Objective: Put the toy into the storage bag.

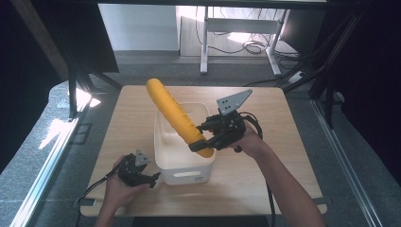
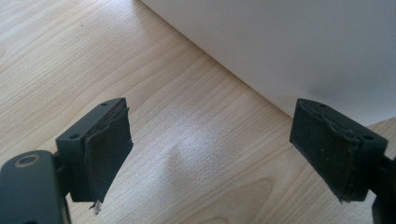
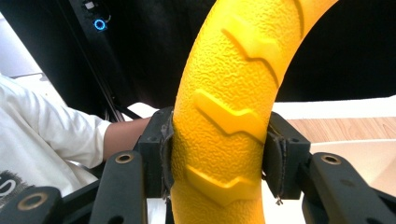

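Right jaws: closed on the yellow roller (image 3: 229,116), both pads pressed flat against its textured sides near its lower end.
Right gripper (image 1: 211,138): held over the right rim of the white bin (image 1: 184,176), the hand coming in from the desk's right side.
Yellow roller: long, ridged, tilted; its low end sits above the bin's near-right corner, its top leans toward the desk's far-left corner.
Left jaws: wide apart, holding nothing, only bare wood between the pads.
Left gripper (image 1: 150,178): resting low on the desk (image 1: 265,109), just beside the bin's near-left corner; the bin wall fills the space ahead of it.
Step, as judged: the roller is either going into the bin or coming out; the frames cannot settle which.
Doing it well: the grip is far from the middle, so the long end will want to swing; keep the squeeze firm and move slowly.
Left's part: close enough to brace the bin wall if it slides.
Risk: the roller looks longer than the bin, so it may catch the rim.
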